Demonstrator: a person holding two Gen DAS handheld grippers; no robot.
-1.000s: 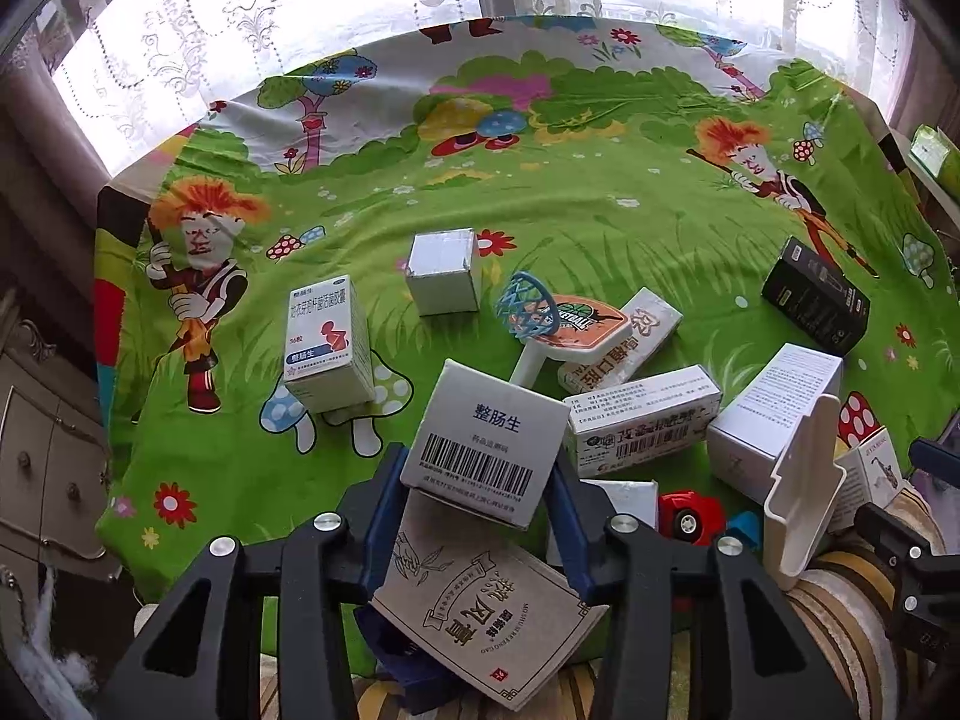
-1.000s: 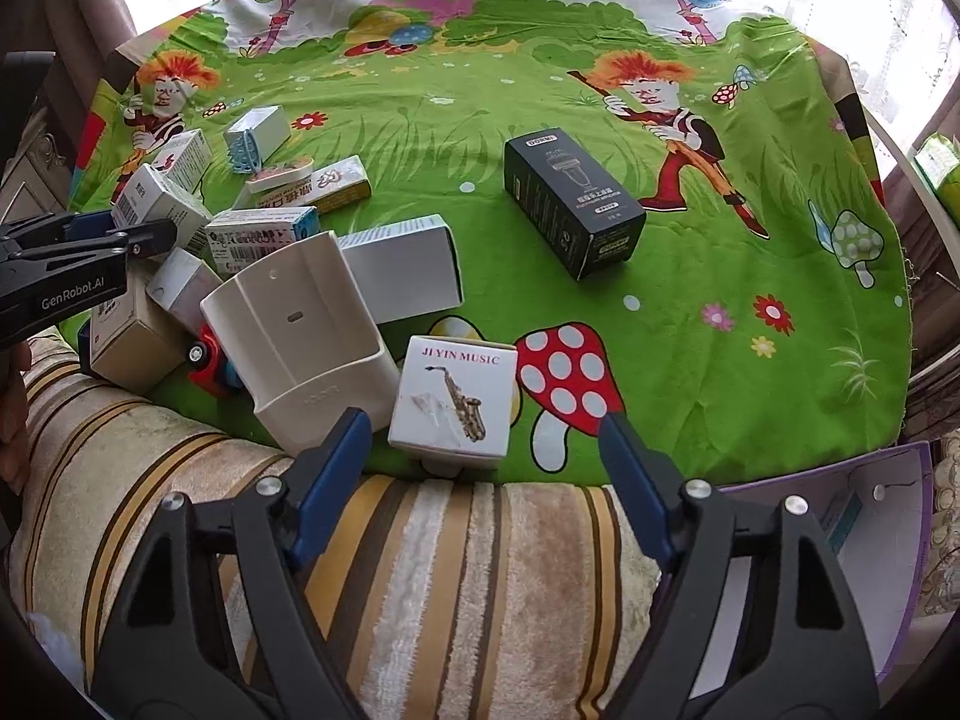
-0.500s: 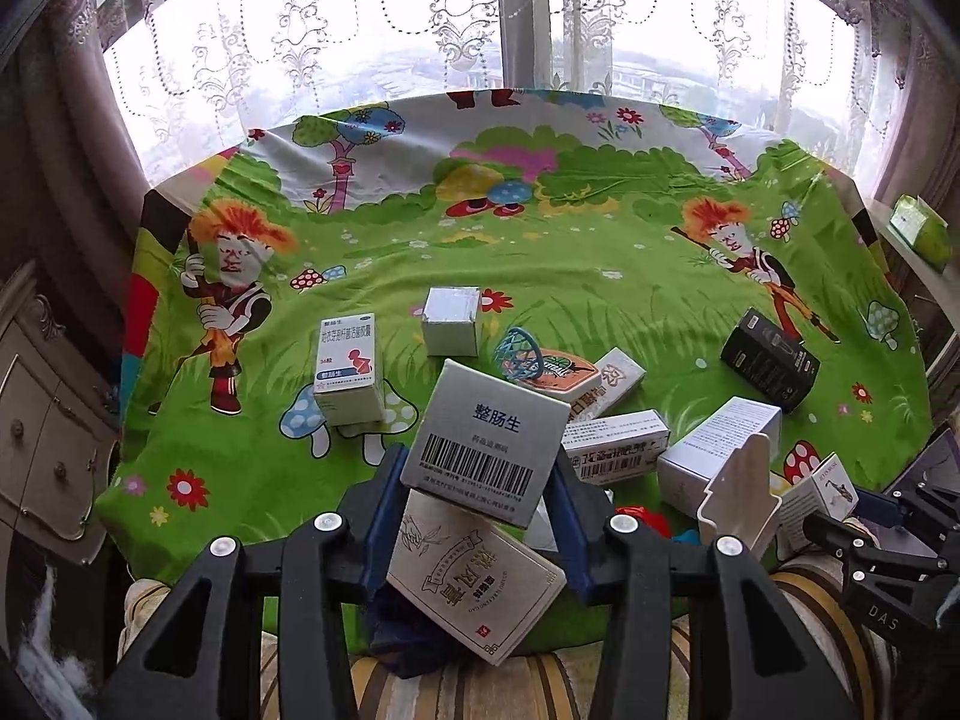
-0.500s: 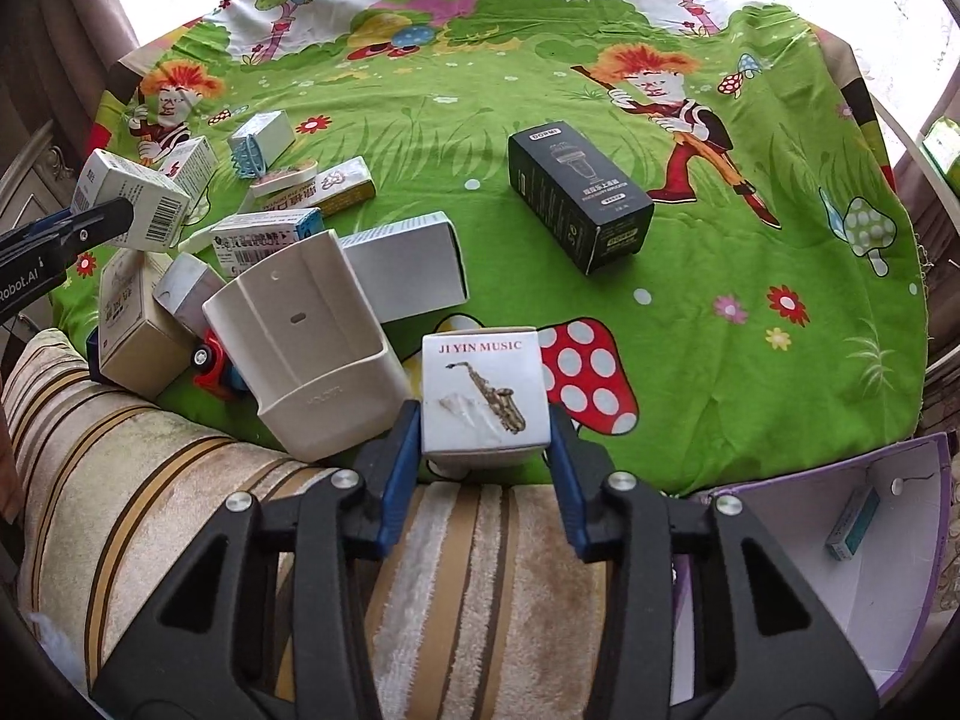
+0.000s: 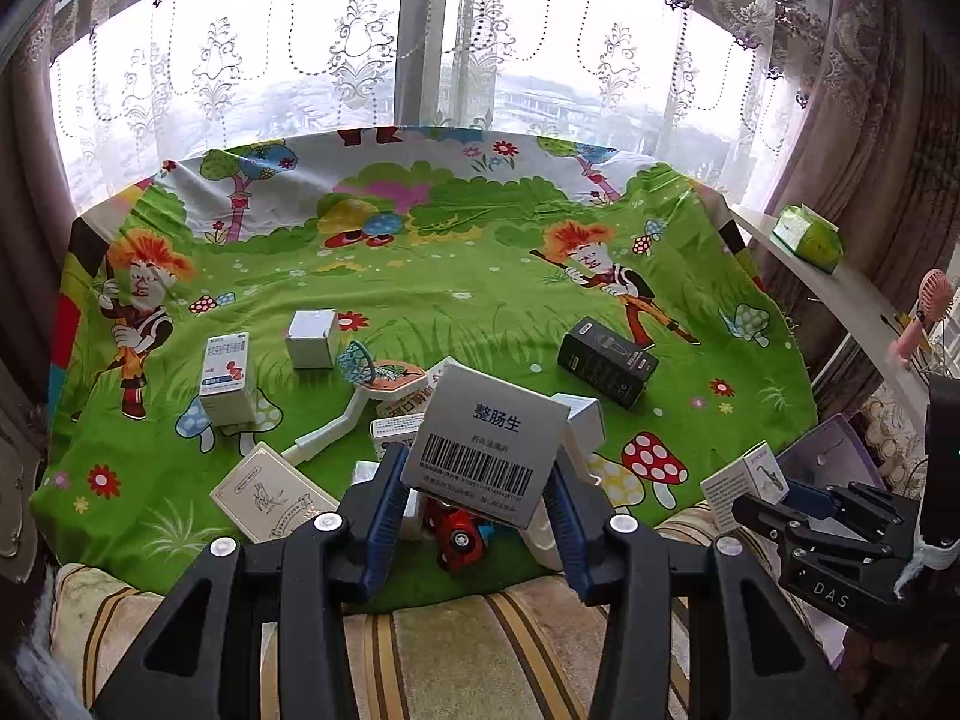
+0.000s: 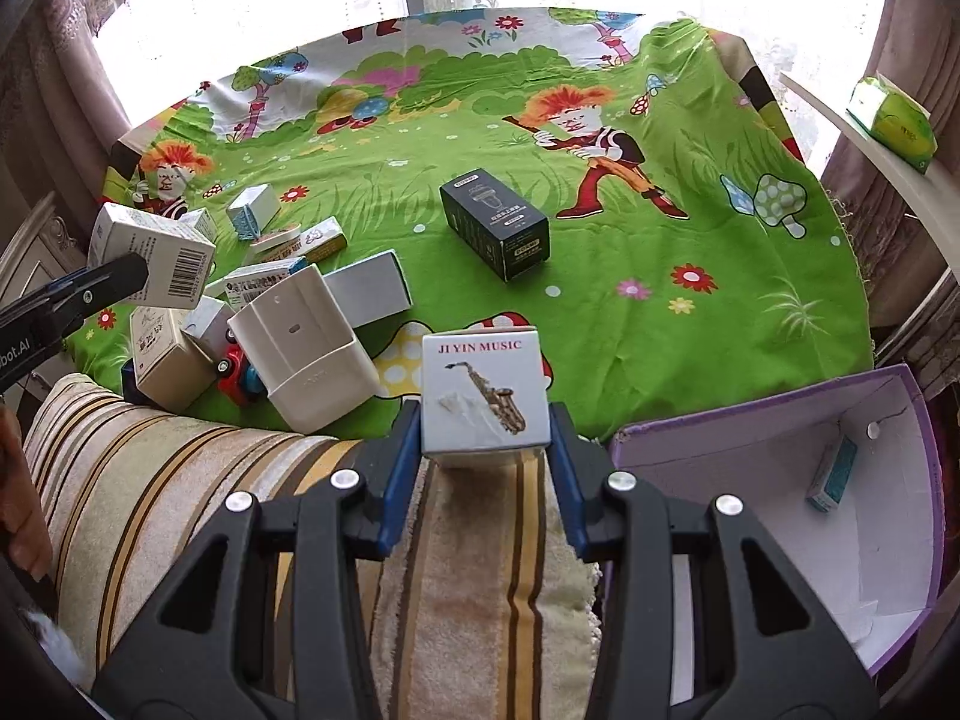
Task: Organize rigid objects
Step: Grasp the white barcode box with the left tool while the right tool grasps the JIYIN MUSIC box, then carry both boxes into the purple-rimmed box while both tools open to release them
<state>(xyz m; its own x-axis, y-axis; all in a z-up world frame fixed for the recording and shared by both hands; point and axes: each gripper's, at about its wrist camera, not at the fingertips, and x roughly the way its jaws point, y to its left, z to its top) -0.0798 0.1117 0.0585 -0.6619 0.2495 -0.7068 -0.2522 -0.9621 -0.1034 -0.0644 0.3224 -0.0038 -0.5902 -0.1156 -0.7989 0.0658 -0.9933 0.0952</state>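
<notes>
Boxes were clamped in both tongs when I checked. My left gripper [image 5: 477, 495] was closed on the barcode box [image 5: 489, 438], lifted above the clutter on the green cartoon cloth [image 5: 420, 300]. My right gripper [image 6: 483, 450] pinched the saxophone box [image 6: 483, 396] by its side faces, over the striped towel [image 6: 468, 570]. I judged the purple bin [image 6: 780, 420] the likely drop: it lay just right of the right gripper, with one small carton [image 6: 831, 474] inside, so the right hand was nearer.

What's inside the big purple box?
The purple box holds one small blue-and-white carton, leaning against its right inner wall. The rest of the white floor that shows is bare. The near left corner is hidden behind the right gripper.
</notes>
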